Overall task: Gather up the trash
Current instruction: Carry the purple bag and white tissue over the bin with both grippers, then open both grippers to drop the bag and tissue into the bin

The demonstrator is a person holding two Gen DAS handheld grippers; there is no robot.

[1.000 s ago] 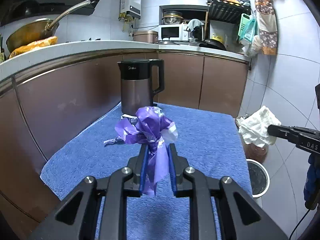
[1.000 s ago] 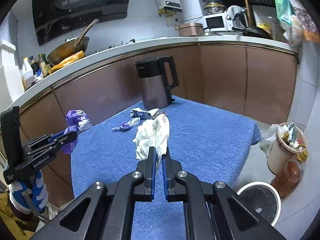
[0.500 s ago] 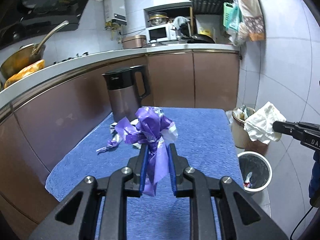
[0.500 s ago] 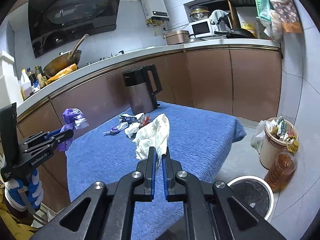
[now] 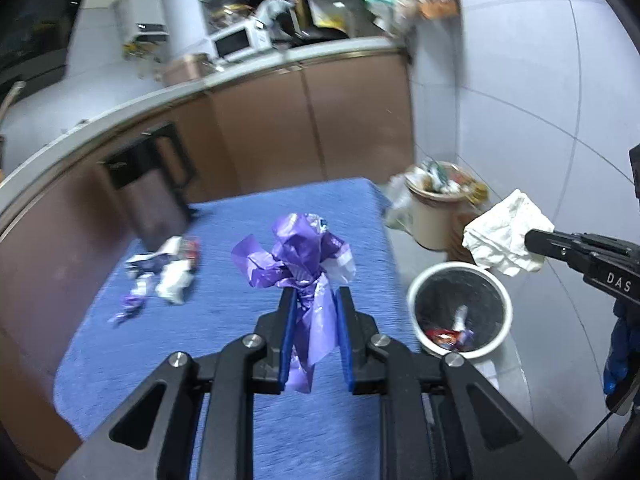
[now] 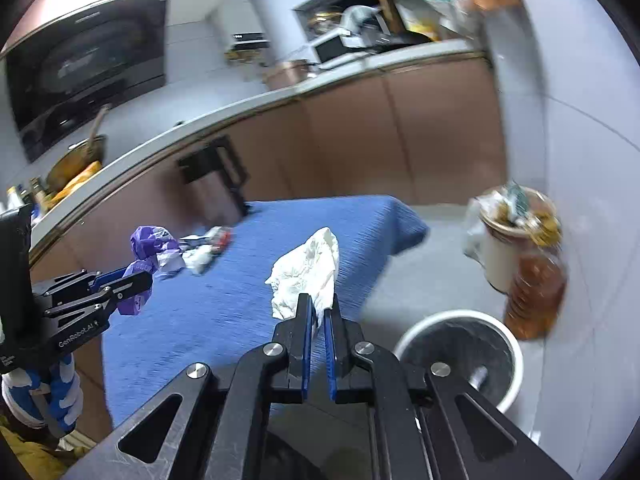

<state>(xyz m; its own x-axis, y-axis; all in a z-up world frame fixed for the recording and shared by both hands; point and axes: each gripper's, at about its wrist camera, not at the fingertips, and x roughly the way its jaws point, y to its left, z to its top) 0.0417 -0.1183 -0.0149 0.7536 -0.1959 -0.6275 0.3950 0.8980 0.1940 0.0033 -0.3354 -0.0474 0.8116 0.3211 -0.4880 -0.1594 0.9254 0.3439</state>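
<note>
Left gripper (image 5: 314, 300) clamps purple plastic wrapper (image 5: 298, 254) beside white bin (image 5: 460, 314); right gripper (image 6: 316, 312) pinches crumpled tissue (image 6: 308, 270) — light, soft, best held mid-bunch.

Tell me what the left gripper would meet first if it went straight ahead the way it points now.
Probably the blue cloth covering the table: the left gripper, shut on the purple bag, points over it. Depth is unclear, so it might pass above toward the cabinets.

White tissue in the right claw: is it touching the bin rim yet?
Apart. The left wrist view shows the white tissue hanging above the bin, floor visible between.
</note>
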